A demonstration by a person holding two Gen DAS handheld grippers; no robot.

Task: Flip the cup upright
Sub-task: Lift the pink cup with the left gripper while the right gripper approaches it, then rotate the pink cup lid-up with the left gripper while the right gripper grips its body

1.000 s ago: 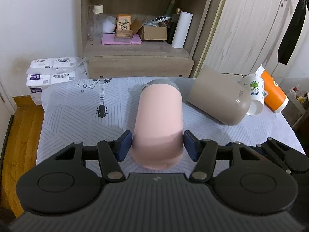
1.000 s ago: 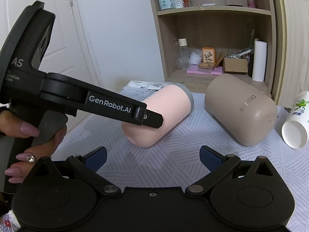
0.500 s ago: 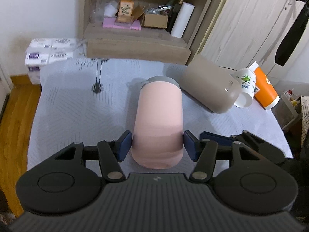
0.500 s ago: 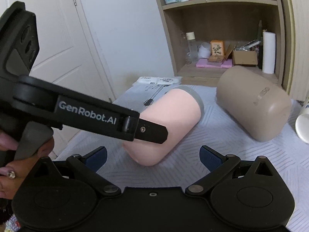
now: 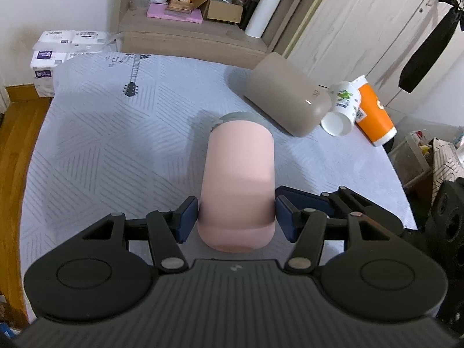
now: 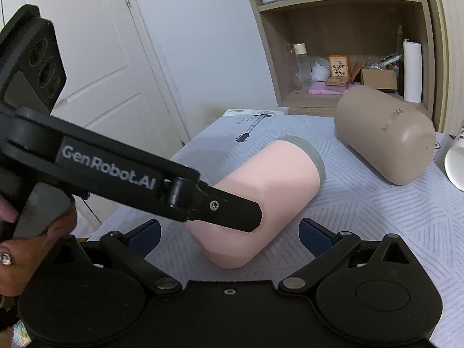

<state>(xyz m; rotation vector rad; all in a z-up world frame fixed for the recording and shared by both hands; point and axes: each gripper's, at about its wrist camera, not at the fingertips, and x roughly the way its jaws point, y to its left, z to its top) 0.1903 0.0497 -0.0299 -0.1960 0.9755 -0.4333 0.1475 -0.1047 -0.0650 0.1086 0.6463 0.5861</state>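
The pink cup [image 5: 237, 174] lies on its side near the middle of the surface [image 5: 101, 150], which is covered by a grey patterned cloth. Its long axis runs from the near edge toward the far edge: the closed, rounded base faces the left wrist camera and the grey-rimmed end [image 5: 239, 116] points away toward the shelf unit [image 5: 191, 34]. From the right wrist view the cup [image 6: 261, 200] looks tilted, base end nearer and slightly raised, though whether it touches the cloth cannot be told.

The left gripper [image 5: 236, 217] is closed around the cup close to its base, one blue pad [image 5: 188, 217] pressed against each side of the body. The right gripper [image 6: 229, 235] is spread wide and holds nothing; it hangs just in front of the cup's base, its pads apart from the cup.

Toward the far right corner a beige tumbler [image 5: 285, 98] also lies on its side, base toward the right edge. Just beside its base lie a white paper cup [image 5: 340, 110], open mouth facing the camera with its inside not clearly readable, and an orange cup [image 5: 374, 113].
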